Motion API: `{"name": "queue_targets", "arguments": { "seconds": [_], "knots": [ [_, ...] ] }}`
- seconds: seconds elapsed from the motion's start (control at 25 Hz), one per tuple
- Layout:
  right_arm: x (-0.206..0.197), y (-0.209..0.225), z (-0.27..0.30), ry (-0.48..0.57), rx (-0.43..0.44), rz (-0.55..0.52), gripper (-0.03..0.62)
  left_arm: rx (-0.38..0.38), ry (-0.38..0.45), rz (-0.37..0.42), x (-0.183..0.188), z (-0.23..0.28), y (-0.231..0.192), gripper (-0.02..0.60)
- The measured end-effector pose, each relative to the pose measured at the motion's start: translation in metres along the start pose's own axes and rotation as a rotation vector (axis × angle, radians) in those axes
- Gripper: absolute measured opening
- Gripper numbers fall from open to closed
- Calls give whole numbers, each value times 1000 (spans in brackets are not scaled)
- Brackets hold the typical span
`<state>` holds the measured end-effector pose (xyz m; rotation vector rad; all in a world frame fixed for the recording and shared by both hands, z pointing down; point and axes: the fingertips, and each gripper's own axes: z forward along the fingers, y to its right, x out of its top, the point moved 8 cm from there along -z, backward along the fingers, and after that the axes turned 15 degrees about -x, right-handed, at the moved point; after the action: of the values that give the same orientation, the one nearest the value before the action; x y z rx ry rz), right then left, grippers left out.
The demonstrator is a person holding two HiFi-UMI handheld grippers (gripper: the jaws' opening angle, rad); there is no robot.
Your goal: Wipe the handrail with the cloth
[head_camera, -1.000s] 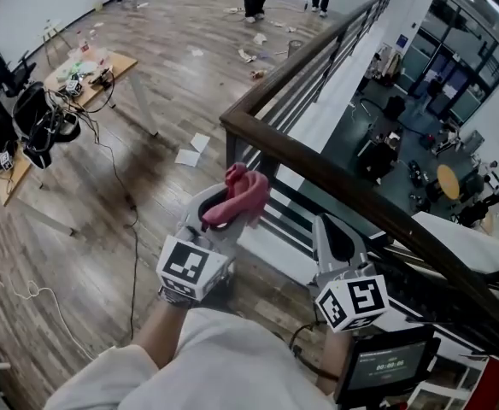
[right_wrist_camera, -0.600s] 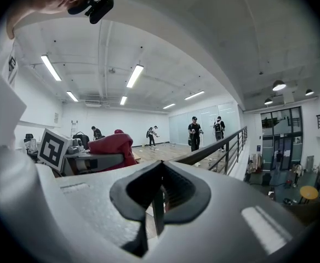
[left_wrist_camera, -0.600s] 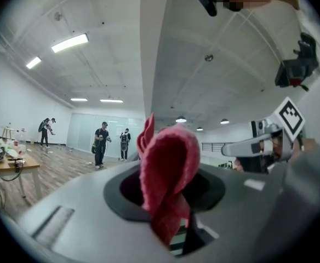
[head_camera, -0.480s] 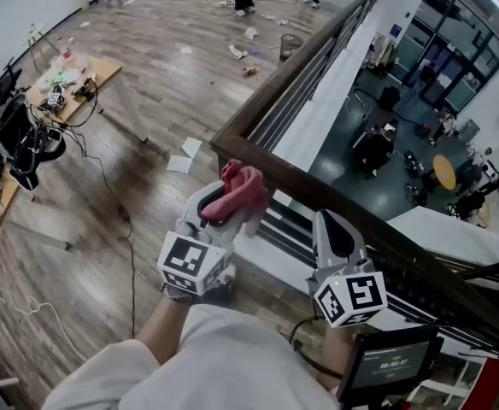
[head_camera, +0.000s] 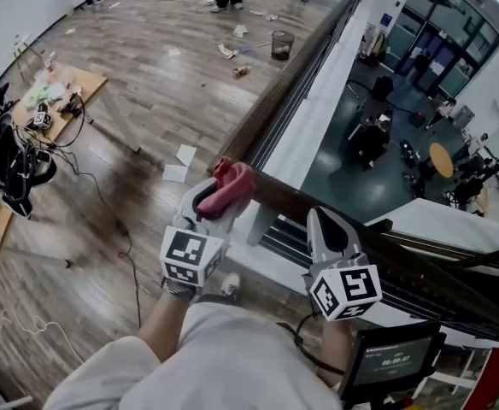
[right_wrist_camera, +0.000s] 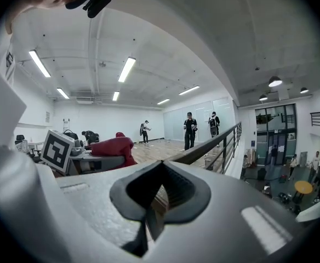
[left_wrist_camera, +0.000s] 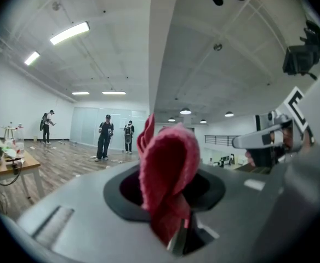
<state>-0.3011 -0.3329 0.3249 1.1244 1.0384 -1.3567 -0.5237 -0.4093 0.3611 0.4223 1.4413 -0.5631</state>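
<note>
Wooden flooring (head_camera: 147, 84) strewn with papers is being shown below, with a lower hall beyond the handrail (head_camera: 275, 96). One second ago the pink cloth (head_camera: 230, 184) was being held in front of the rail. Now it is being pressed onto the rail's corner by the left gripper (head_camera: 215, 205), whose jaws are being kept clamped on the cloth. The right gripper (head_camera: 322, 220) is being held just beside the rail, as before, and its jaws are being kept together with nothing between them. Digits are being shown on a small display (head_camera: 392, 361), but they are too small to be read.
</note>
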Motion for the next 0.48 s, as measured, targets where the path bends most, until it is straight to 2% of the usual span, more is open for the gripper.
{"name": "queue_targets", "arguments": {
  "seconds": [0.28, 0.4, 0.48],
  "knots": [
    [-4, -7, 27, -28, -41, -6, 3, 32, -47, 44, -18, 12, -46, 155],
    [-6, -3, 34, -44, -63, -6, 3, 49, -74, 100, -23, 21, -55, 155],
    [-10, 0, 34, -64, -72, -4, 3, 47, -87, 110, -29, 26, -55, 155]
  ]
}}
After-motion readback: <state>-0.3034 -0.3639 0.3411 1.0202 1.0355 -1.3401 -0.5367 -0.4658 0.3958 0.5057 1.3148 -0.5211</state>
